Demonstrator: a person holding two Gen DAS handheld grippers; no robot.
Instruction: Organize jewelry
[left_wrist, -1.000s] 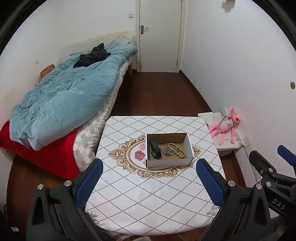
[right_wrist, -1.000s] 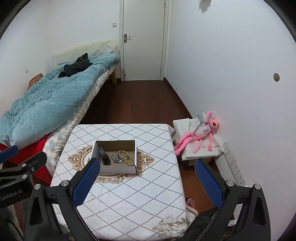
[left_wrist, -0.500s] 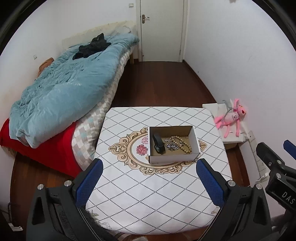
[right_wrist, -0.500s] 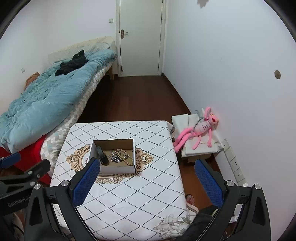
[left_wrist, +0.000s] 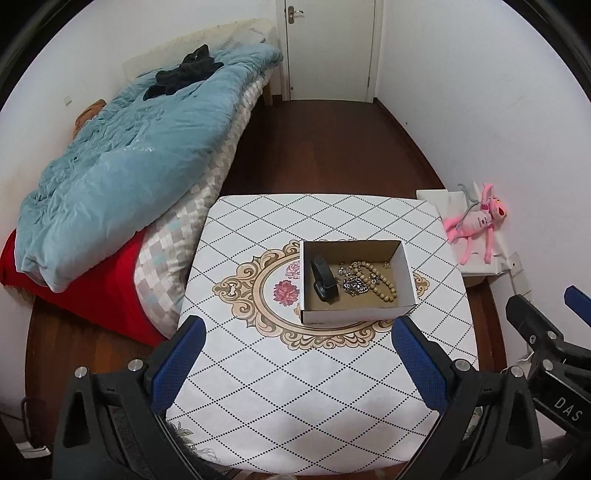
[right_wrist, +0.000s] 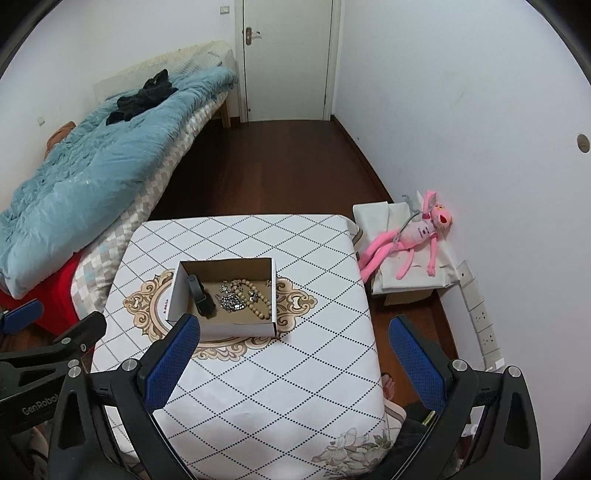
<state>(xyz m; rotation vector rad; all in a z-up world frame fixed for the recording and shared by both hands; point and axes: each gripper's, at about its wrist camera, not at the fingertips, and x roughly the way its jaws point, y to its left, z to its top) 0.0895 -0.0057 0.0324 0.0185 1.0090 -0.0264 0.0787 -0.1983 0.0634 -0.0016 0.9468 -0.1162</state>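
Two claws, the left claw (left_wrist: 293, 354) and right claw (right_wrist: 293, 354), are held wide and empty above the worktop (left_wrist: 295, 387). A beaded bracelet (left_wrist: 375, 278), rhinestone piece (left_wrist: 355, 285) and black watch (left_wrist: 324, 277) are kept together in the cardboard box (left_wrist: 354, 315), presumably for sorting.

A home bedroom: a bed (left_wrist: 122, 192) with a rumpled blue quilt (left_wrist: 122, 158) runs along one wall, a white door (left_wrist: 330, 48) closes off the far end, dark wood floor (left_wrist: 325, 147) lies between, and a pink plush toy (right_wrist: 410, 236) sprawls by the white wall
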